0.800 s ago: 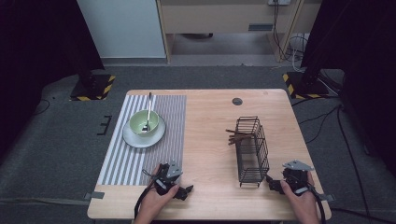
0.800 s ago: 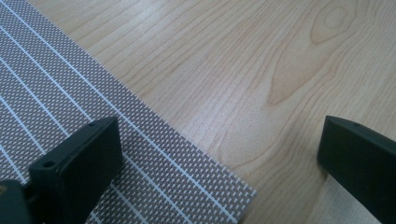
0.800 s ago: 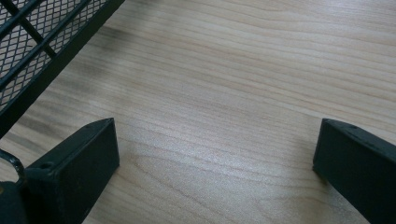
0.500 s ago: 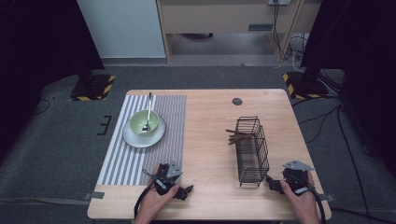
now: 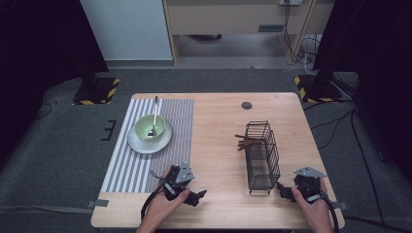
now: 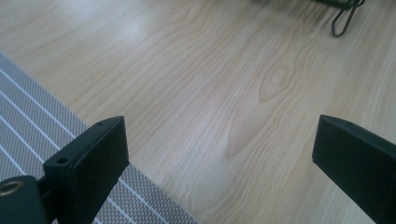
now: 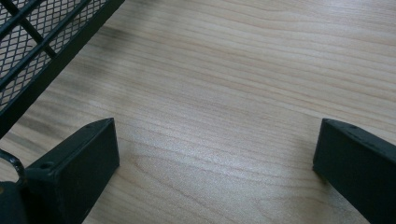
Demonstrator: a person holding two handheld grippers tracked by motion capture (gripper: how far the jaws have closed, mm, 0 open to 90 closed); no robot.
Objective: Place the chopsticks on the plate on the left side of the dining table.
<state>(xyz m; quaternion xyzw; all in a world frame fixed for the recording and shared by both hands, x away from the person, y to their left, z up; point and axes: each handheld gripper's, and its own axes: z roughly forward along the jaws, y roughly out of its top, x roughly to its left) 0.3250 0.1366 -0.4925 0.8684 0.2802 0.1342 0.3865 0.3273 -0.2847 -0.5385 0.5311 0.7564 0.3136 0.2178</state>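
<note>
At the near edge of the wooden surface (image 5: 218, 121), the person's left hand (image 5: 163, 206) is holding the left tool (image 5: 198, 195) low over the bare wood, its jaws spread wide and gripping nothing. In the left gripper view (image 6: 219, 154) the two black jaws are standing far apart with only wood grain between them, and the corner of the striped placemat (image 6: 28, 135) is lying under the left-hand jaw.

The right hand (image 5: 313, 206) is holding the right tool (image 5: 284, 190) near the same edge, well apart from the left tool. Its jaws are also gaping wide and empty, as the right gripper view (image 7: 217, 154) is showing, with bare wood between them.

Just beyond the right tool, the black wire basket (image 5: 261, 155) is lying on its side, its near end just beside the jaws; its mesh (image 7: 37, 42) is crossing the upper left of the right gripper view. Brown sticks, possibly chopsticks (image 5: 247, 141), are poking out of the basket's far end toward the left tool's side.

Farther off beyond the left tool, the placemat (image 5: 145, 145) is carrying a white plate (image 5: 141, 144) with a green bowl (image 5: 148, 126) sitting on it, and a metal spoon (image 5: 154, 114) is resting in the bowl with its handle pointing away. Farthest out, a small dark round disc (image 5: 247, 105) is sitting in the surface near its far edge.
</note>
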